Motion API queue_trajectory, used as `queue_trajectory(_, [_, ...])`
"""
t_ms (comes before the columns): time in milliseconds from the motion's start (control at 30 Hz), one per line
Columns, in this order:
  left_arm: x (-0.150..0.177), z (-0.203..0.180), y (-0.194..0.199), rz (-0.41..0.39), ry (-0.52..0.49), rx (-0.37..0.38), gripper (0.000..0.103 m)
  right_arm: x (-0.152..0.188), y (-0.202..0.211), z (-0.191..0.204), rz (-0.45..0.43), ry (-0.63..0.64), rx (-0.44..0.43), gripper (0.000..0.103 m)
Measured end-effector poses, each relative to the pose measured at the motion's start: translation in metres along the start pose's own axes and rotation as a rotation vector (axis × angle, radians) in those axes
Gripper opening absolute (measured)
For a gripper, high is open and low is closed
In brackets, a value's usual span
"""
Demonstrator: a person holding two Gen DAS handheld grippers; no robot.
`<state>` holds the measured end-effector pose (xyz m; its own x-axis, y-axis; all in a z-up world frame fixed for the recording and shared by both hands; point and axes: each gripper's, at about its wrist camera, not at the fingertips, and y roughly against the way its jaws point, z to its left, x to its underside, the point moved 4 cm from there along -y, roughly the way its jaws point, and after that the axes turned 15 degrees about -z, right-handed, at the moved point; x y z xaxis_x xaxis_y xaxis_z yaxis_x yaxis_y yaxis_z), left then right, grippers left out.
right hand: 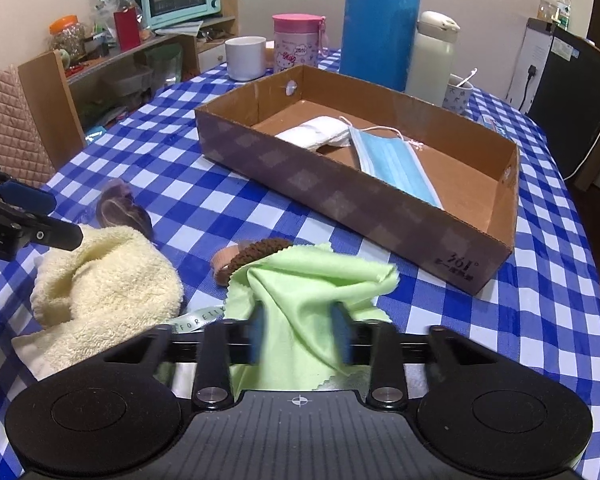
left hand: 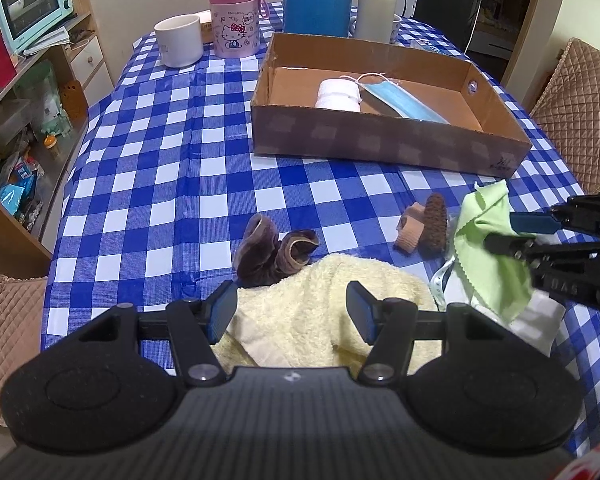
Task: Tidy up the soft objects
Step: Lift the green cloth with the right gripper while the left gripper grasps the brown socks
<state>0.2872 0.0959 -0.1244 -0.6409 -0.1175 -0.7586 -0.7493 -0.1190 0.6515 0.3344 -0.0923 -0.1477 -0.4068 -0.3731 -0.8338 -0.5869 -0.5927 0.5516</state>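
Crumpled green cloth (right hand: pixel 300 280) — cream towel (right hand: pixel 108 276) alongside

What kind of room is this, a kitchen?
Probably a home dining area or kitchen corner. A table with a checked tablecloth holds a white mug and flasks, and a mint toaster oven sits on a cluttered shelf beside it.

**Even indoor light, fisheye bend, some blur**

I see soft, even room light with faint shadows. Both views bow and darken at the corners. In my right view the hand-held gripper (right hand: pixel 300 334) pads (right hand: pixel 256 334) smear with motion blur.
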Motion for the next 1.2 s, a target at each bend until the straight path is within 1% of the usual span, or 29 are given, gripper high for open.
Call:
queue_trajectory(33, [0.000,0.000,0.000,0.000,0.000,0.000,0.058,-0.001,0.001,-0.002,-0.008,-0.008,0.001,0.012])
queue_trajectory(67, [0.000,0.000,0.000,0.000,0.000,0.000,0.058,-0.002,0.003,-0.004,-0.016,-0.020,0.001,0.004])
queue_trajectory(100, [0.000,0.000,-0.001,0.000,0.000,0.000,0.058,-0.003,0.006,-0.007,-0.026,-0.038,-0.002,0.002])
queue_trajectory(267, [0.000,0.001,-0.004,-0.007,-0.003,0.002,0.058,-0.018,0.028,-0.020,-0.120,-0.126,-0.002,0.002])
queue_trajectory(467, [-0.004,0.003,-0.007,-0.018,-0.010,0.004,0.058,-0.041,0.059,-0.051,-0.239,-0.324,-0.018,0.001])
queue_trajectory(567, [-0.006,0.004,-0.008,-0.025,-0.016,0.003,0.058,-0.048,0.072,-0.070,-0.279,-0.426,-0.014,0.002])
queue_trajectory(633, [-0.007,0.005,-0.009,-0.028,-0.019,0.002,0.058,-0.051,0.079,-0.081,-0.297,-0.465,-0.002,0.002])
queue_trajectory(733, [-0.010,0.007,-0.013,-0.032,-0.027,0.001,0.058,-0.054,0.086,-0.091,-0.305,-0.484,0.030,0.002])
queue_trajectory(833, [-0.012,0.009,-0.018,-0.035,-0.032,0.001,0.058,-0.054,0.088,-0.095,-0.296,-0.491,0.057,0.002])
queue_trajectory(1033, [-0.013,0.010,-0.034,-0.023,-0.055,0.006,0.058,-0.048,0.082,-0.094,-0.271,-0.495,0.070,0.002])
queue_trajectory(1200, [-0.011,0.012,-0.050,-0.001,-0.069,0.012,0.055,-0.044,0.079,-0.093,-0.254,-0.492,0.087,0.002])
